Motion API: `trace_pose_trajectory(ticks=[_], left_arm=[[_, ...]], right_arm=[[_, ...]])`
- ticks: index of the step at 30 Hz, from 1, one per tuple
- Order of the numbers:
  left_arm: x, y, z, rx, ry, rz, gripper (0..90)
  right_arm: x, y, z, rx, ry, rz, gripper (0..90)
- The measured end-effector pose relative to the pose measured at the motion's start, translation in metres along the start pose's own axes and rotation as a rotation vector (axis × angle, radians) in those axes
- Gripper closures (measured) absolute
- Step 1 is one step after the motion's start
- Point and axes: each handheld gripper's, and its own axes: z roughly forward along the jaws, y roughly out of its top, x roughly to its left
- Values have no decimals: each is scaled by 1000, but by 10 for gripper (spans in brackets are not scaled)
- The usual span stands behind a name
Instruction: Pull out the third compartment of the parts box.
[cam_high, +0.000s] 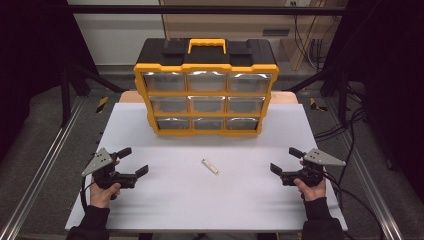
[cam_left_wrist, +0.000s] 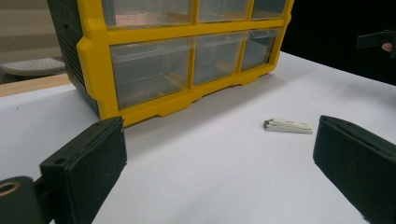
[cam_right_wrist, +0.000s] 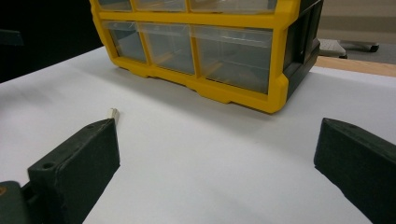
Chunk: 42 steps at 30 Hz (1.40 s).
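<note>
Both hand-held grippers, left hand-held gripper (cam_high: 134, 161) and right hand-held gripper (cam_high: 283, 160), wait open and empty near the table's (cam_high: 150, 210) side edges; next, likely closing in on the small white nail clipper (cam_high: 210, 166) at mid-table.

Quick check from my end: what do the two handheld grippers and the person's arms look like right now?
Both are black. The left gripper and right gripper each have two thick, blocky black jaws and a grey three-cornered plate on top. A thin black cable trails from each toward the table's near edge. The jaw blocks look matt, with a small round hole near the base. The person wears dark long sleeves.

Small white clip (cam_high: 210, 166) lies between open claws.
</note>
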Motion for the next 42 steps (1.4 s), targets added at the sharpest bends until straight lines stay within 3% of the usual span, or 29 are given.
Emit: trace_pose_trajectory(ticks=[16, 42], left_arm=[[0, 0, 0, 8, 7, -4, 25], [1, -1, 0, 11, 11, -8, 25]], right_arm=[[1, 4, -4, -17, -4, -9, 6], [21, 44, -3, -57, -45, -116, 3]])
